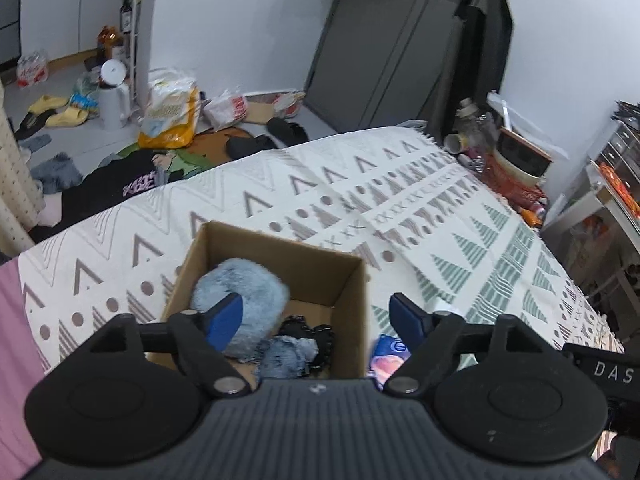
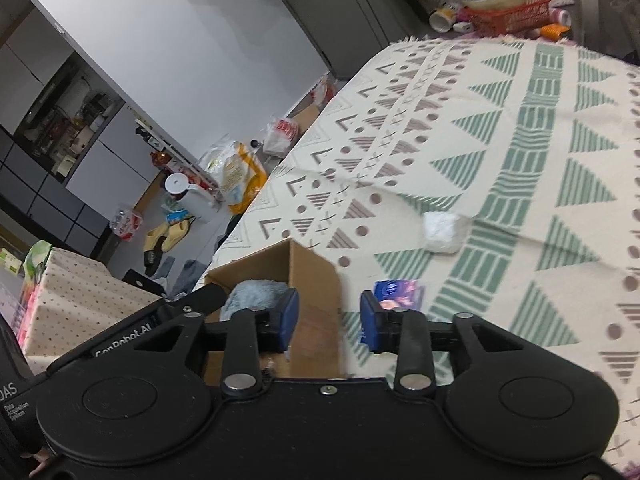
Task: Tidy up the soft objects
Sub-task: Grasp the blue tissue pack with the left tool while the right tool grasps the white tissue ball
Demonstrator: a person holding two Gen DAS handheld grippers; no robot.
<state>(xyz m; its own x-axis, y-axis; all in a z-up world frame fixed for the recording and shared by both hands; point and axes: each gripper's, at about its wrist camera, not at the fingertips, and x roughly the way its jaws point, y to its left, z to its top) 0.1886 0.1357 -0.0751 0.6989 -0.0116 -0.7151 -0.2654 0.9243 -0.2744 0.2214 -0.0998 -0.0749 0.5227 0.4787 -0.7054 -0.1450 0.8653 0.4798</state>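
An open cardboard box [image 1: 352, 280] stands on the patterned cloth. Inside lie a fluffy light-blue soft thing [image 1: 248, 288], a smaller blue-grey fuzzy piece [image 1: 286, 354] and a black item [image 1: 316, 334]. My left gripper [image 1: 316, 320] is open and empty, hovering over the box's near side. My right gripper [image 2: 328, 320] is open and empty beside the box's right wall [image 2: 316, 280]; the fluffy blue thing [image 2: 256, 294] shows in the box. A small blue-and-pink packet [image 2: 398, 294] lies right of the box, also in the left wrist view [image 1: 388, 356]. A white soft wad [image 2: 442, 232] lies farther out on the cloth.
The cloth-covered table [image 1: 440, 216] has an orange basket with bowls [image 1: 516, 168] and jars at its far right corner. The floor beyond holds bags [image 1: 172, 116], slippers [image 1: 60, 112], clothes and a white jug [image 1: 114, 96]. A dotted covered block [image 2: 76, 304] stands left.
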